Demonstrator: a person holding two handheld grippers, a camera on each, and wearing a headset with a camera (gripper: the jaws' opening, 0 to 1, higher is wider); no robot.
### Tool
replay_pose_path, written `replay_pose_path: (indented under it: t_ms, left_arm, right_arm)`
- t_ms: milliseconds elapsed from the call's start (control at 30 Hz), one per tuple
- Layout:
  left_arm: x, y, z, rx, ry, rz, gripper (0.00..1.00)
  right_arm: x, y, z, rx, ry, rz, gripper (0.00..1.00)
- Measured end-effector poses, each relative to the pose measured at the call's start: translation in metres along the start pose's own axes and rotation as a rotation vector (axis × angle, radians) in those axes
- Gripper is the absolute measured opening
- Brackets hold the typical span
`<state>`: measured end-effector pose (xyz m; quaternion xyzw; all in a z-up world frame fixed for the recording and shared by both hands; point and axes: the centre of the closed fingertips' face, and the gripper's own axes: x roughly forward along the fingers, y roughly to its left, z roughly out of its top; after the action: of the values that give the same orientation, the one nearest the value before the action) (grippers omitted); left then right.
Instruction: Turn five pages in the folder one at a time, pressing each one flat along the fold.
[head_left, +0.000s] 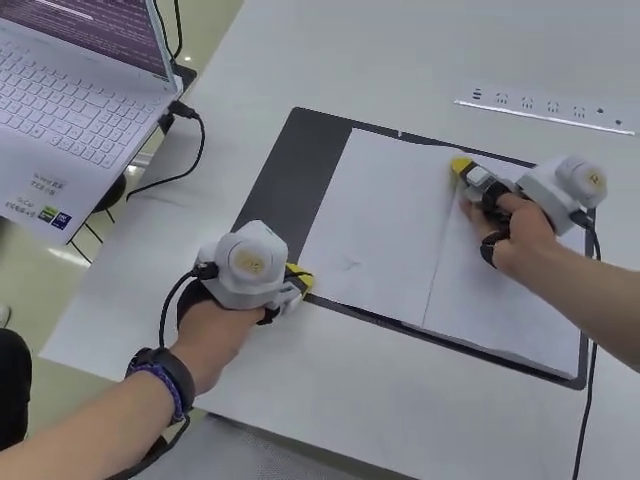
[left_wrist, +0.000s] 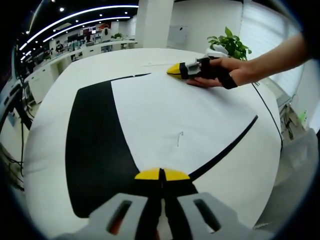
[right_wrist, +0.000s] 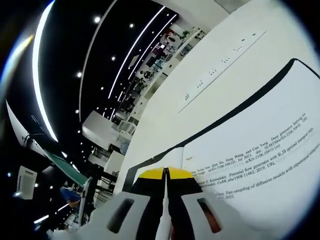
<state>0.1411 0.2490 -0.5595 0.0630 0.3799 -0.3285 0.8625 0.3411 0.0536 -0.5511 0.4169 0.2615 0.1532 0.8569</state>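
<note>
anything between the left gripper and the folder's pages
Nothing visible. The left gripper sits at the folder's near edge, with bare black cover up to the white page. The right gripper is far off by the fold.

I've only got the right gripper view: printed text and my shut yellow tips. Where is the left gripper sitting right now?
Observer: The left gripper is at the near edge of the folder, by the near corner of the left page, with its jaws shut.
Operator: And where am I along the fold?
Observer: In the head view the right gripper is at the far end of the fold, tip down at the paper.
Operator: Is the left page lying flat?
Observer: It looks flat, with a bare black strip of the folder to its left.
</note>
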Motion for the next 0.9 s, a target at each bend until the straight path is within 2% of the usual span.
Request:
replay_pose_path:
  t_ms: [233, 633, 667, 700, 767, 900]
  left_arm:
    - [0.000, 0.000, 0.000, 0.007, 0.007, -0.005, 0.00]
    - [0.000, 0.000, 0.000, 0.002, 0.009, -0.006, 0.00]
    - [0.000, 0.000, 0.000, 0.002, 0.010, -0.005, 0.00]
    - [0.000, 0.000, 0.000, 0.003, 0.010, -0.004, 0.00]
    - [0.000, -0.001, 0.000, 0.005, 0.010, -0.003, 0.00]
    - [0.000, -0.001, 0.000, 0.003, 0.007, -0.001, 0.00]
  right_arm:
    - [-0.018, 0.006, -0.016, -0.011, 0.014, 0.046, 0.00]
    - [-0.038, 0.014, -0.039, -0.040, 0.048, 0.110, 0.00]
    - [-0.042, 0.018, -0.042, -0.042, 0.049, 0.115, 0.00]
    - [-0.054, 0.031, -0.050, -0.046, 0.050, 0.120, 0.00]
    - [-0.065, 0.040, -0.058, -0.051, 0.057, 0.131, 0.00]
    - [-0.079, 0.052, -0.068, -0.054, 0.064, 0.140, 0.00]
